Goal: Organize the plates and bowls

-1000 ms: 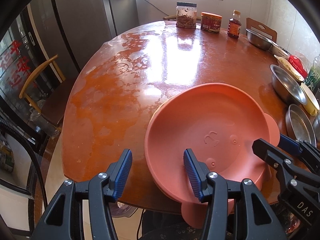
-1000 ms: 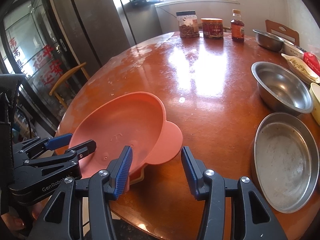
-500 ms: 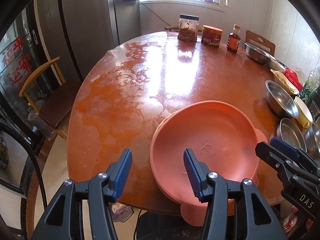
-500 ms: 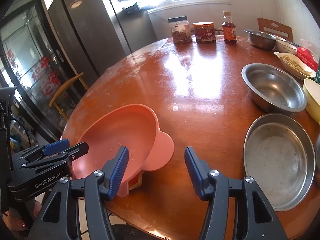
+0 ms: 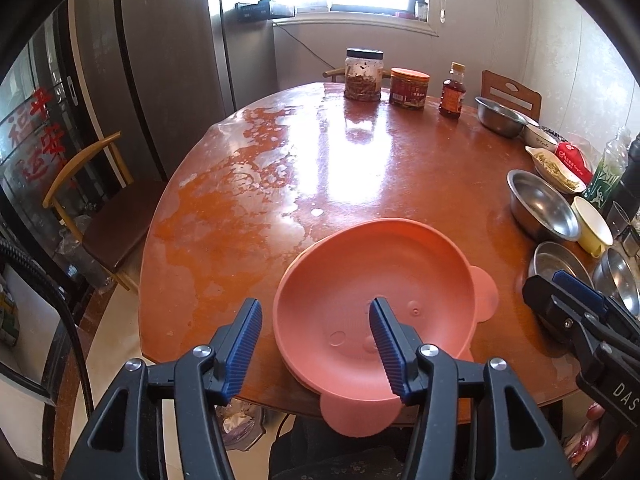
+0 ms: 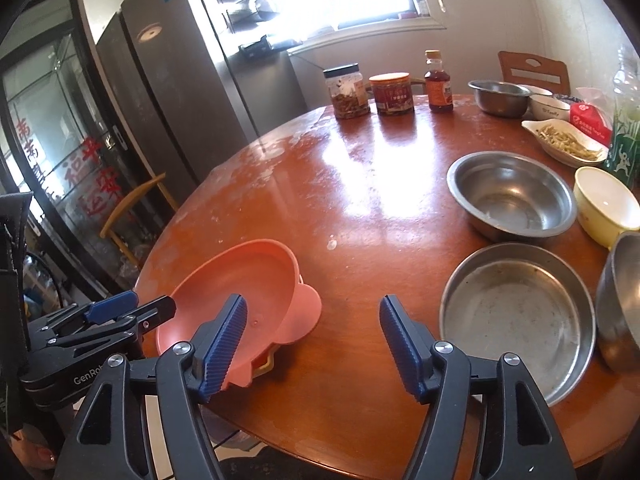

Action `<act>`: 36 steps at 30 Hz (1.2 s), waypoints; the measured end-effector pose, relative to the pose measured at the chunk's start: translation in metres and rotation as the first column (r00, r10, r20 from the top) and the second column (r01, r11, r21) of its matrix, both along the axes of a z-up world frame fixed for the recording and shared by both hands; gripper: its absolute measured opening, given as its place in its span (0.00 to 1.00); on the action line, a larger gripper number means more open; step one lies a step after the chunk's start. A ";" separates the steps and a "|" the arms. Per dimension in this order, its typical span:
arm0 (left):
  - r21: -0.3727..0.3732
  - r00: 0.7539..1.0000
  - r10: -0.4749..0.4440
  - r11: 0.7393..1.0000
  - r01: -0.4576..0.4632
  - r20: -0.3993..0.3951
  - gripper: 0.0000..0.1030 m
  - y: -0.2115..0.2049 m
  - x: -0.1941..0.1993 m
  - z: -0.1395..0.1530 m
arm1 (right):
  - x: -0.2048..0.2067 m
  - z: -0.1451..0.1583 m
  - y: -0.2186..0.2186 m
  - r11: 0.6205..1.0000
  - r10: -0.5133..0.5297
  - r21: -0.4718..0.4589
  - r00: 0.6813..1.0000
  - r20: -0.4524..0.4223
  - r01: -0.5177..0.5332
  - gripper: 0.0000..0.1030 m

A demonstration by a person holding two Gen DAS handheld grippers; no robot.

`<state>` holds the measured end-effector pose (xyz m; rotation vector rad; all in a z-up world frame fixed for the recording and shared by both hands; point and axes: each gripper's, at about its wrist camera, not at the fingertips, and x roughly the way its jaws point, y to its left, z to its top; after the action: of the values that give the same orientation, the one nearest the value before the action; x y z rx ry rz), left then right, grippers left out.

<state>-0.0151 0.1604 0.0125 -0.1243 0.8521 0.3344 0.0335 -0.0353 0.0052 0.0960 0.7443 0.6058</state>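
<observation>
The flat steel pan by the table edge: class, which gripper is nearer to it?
Right. The right gripper hangs open just left of the flat steel pan; the left gripper is open over the pink plate.

Pink plate, steel dishes and a yellow bowl on the round table

The pink plate (image 5: 372, 276), with round ears and a faint embossed face, lies flat at the near edge, stacked on another dish whose pale rim shows under it; it sits ahead of the left fingers (image 5: 386, 344), one ear overhanging the edge. Right of the right fingers (image 6: 400, 344) lies a shallow steel pan (image 6: 516, 320), upright; beyond it a deeper steel bowl (image 6: 512, 196), with a yellow bowl (image 6: 606, 204) just beside that and another steel bowl (image 6: 622, 300) at far right.
</observation>
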 end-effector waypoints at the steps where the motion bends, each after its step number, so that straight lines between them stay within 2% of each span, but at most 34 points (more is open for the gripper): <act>1: 0.002 1.000 -0.003 1.000 0.003 0.001 0.54 -0.002 0.000 0.001 | -0.001 0.002 -0.004 1.000 -0.006 0.009 1.000 0.004 0.006 0.69; 20: 0.035 0.992 -0.118 0.993 0.117 0.048 0.55 -0.082 0.004 0.025 | -0.021 0.023 -0.081 0.990 -0.132 0.063 0.989 0.069 0.127 0.73; 30: 0.053 0.977 -0.210 0.977 0.209 0.022 0.55 -0.123 0.022 0.022 | -0.025 0.019 -0.114 0.978 -0.197 0.080 0.979 0.048 0.193 0.73; 36: 0.062 0.973 -0.230 0.971 0.229 0.010 0.55 -0.135 0.029 0.020 | -0.028 0.017 -0.126 0.972 -0.223 0.090 0.974 0.047 0.218 0.73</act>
<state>0.0135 0.0249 0.0322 0.0283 0.8296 0.1415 0.0051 -0.1611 0.0220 0.2359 0.6426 0.4254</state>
